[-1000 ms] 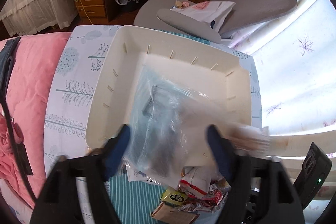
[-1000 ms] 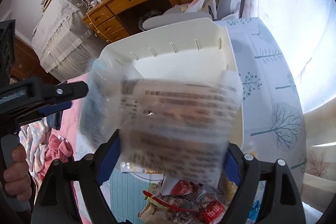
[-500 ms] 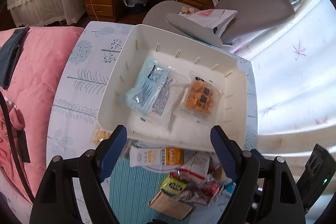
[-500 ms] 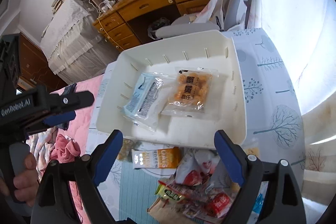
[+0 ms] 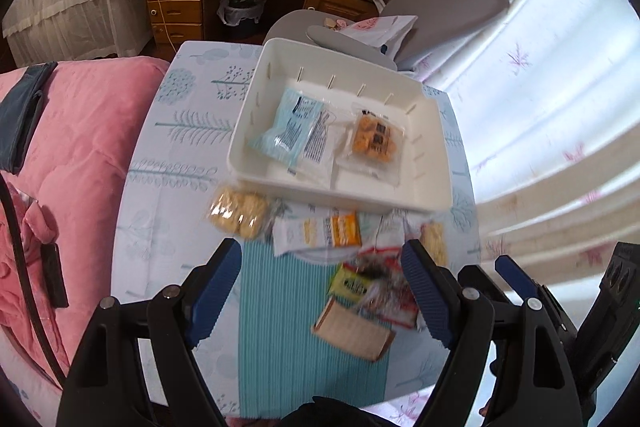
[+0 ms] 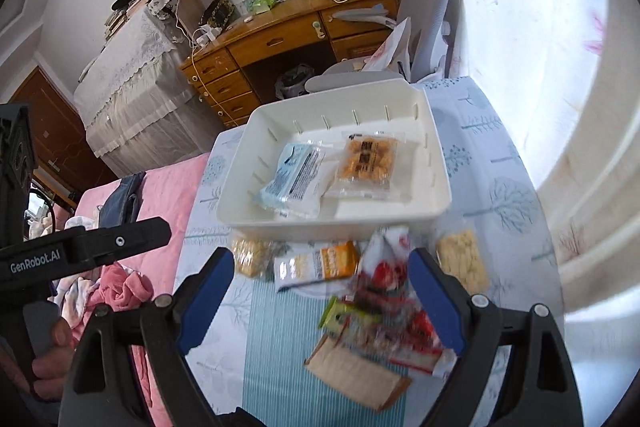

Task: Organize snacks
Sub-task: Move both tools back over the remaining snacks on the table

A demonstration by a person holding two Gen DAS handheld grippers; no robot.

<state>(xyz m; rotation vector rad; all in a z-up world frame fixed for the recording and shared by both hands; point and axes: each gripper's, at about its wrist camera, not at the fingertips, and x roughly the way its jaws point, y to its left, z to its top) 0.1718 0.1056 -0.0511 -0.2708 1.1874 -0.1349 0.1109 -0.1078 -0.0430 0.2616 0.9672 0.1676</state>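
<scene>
At the centre of both views we saw the white bin holding 2 packets, a pale blue one and an orange one. Below it, loose snacks lay heaped on the striped mat. We held the left gripper and right gripper spread wide, both empty, at the bottom of frame.

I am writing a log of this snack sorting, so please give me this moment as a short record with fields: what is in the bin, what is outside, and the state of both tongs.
container: white bin on the tree-print tablecloth
inside bin: light blue packet beside clear packet of orange snacks
outside bin: pale puff packets, white-and-orange packet, mixed wrapper pile, brown packet
left tongs: open, holding nothing
right tongs: open, holding nothing, over the pile
</scene>
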